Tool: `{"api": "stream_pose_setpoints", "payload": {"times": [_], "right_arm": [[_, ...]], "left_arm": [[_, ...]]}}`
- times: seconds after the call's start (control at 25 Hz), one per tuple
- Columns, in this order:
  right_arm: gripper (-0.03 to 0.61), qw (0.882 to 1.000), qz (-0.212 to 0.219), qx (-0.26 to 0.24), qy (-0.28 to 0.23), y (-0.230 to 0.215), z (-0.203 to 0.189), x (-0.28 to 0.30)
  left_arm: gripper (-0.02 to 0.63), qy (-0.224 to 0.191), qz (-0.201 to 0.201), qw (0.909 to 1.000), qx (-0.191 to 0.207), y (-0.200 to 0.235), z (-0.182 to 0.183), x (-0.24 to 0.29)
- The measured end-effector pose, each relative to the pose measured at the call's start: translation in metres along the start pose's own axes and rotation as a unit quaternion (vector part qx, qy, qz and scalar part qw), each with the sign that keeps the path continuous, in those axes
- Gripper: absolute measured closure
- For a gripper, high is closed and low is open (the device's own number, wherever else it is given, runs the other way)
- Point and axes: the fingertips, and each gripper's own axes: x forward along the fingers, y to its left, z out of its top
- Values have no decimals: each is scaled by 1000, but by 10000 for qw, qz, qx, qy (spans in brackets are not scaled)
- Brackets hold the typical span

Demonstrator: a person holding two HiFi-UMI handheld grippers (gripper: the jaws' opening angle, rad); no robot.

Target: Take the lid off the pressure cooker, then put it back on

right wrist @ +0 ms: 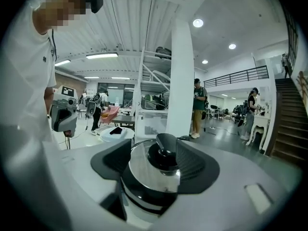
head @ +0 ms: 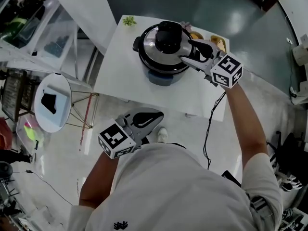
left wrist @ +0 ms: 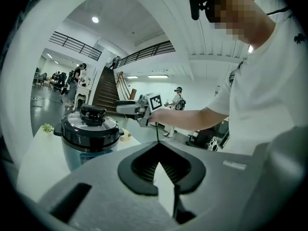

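Right gripper view: right gripper (right wrist: pixel 161 162) jaws spread wide around the lid knob (right wrist: pixel 166 146), not clamping. Left gripper (left wrist: pixel 159 153) looks closed, empty.

A small green plant (head: pixel 129 20) sits at the far left corner of the white counter (head: pixel 120 76) in front of me, and some yellowish items (head: pixel 217 41) lie at its far right corner. A black cable (head: pixel 210 124) hangs over the near edge. To my left stands a round white table (head: pixel 60 88) with a black thing (head: pixel 49 103) on it. A staircase (left wrist: pixel 103 88) rises far off.
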Motion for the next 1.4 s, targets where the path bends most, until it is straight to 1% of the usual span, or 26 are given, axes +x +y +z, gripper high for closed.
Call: {"api": "stream_pose_setpoints", "payload": {"times": [0.32,0.4,0.56,0.68,0.76,0.84,0.96,1.08,1.4], "right_arm": [[215,9989,339,23,333,-40,-7,54],[198,9979,496,-5,414,-43,-6,68],[196,9942,824,-119,687,-38,-8,91],[198,9904,986,-218,947,-36,-14,104],[201,9886,1010,-251,1092,-37,-19,110],[219,9880,969,-264,1173,-38,-23,113],[235,9878,925,-344,1206,-38,-23,114],[285,9860,954,-513,1264,-33,-23,113],[287,9855,961,-539,1288,-33,-23,114]], "left_arm": [[607,10,-106,9999,27,47,18,0],[607,0,-103,9999,26,59,22,-1],[607,3,-98,10000,5,77,25,-7],[607,-3,-111,9999,-23,86,26,-8],[607,-5,-124,9999,-43,91,26,-8],[607,-7,-135,9999,-58,97,25,-9],[607,2,-165,9998,-78,104,24,-11],[607,25,-202,9997,-107,110,23,-11],[607,16,-363,9993,-103,117,24,-14]]}}
